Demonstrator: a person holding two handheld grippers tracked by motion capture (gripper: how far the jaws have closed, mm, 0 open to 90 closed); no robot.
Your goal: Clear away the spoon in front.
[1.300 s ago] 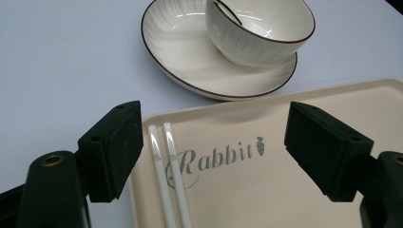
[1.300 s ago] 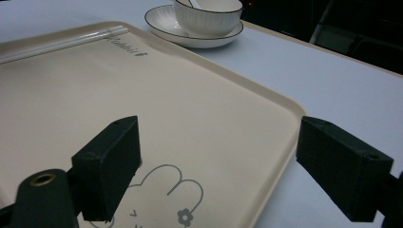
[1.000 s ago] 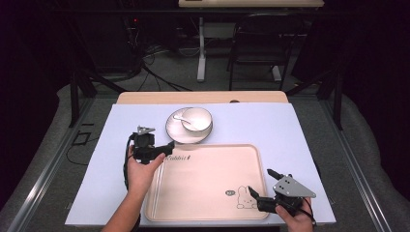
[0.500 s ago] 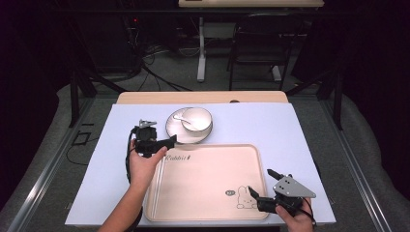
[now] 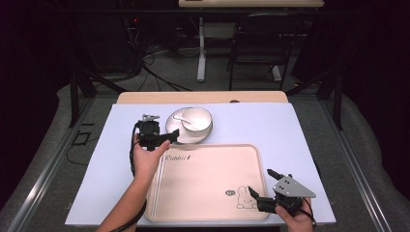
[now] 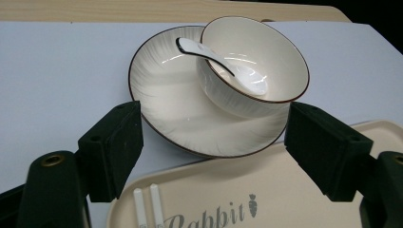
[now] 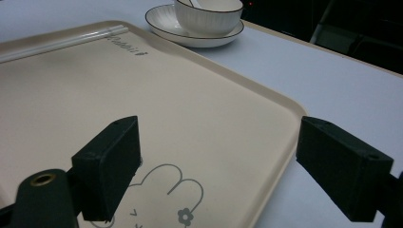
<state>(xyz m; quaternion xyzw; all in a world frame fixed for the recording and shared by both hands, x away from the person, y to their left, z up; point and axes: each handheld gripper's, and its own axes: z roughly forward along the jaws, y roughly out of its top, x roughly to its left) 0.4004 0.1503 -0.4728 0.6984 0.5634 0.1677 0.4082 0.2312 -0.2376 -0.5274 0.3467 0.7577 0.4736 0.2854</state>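
A white plate [image 5: 193, 140] with a dark rim stands on the pale blue mat just behind the tray. It carries a white bowl [image 5: 194, 121] with a white spoon [image 5: 181, 117] leaning in it. My left gripper [image 5: 170, 134] is open at the plate's near-left rim. In the left gripper view its jaws straddle the plate [image 6: 166, 95] below the bowl [image 6: 256, 61] and spoon [image 6: 209, 54] without touching. My right gripper [image 5: 261, 182] hovers open and empty over the near-right corner of the beige tray [image 5: 208, 183], by its rabbit drawing.
The tray [image 6: 266, 190] reads "Rabbit" at its far edge, and two white sticks [image 6: 147, 204] lie inside along its left side. The mat [image 5: 300, 130] covers a wooden table; bare mat lies to the right of the plate. Dark floor, cables and a chair are beyond.
My left gripper has moved forward and a little right, up to the plate's rim. The right gripper has stayed where it was.
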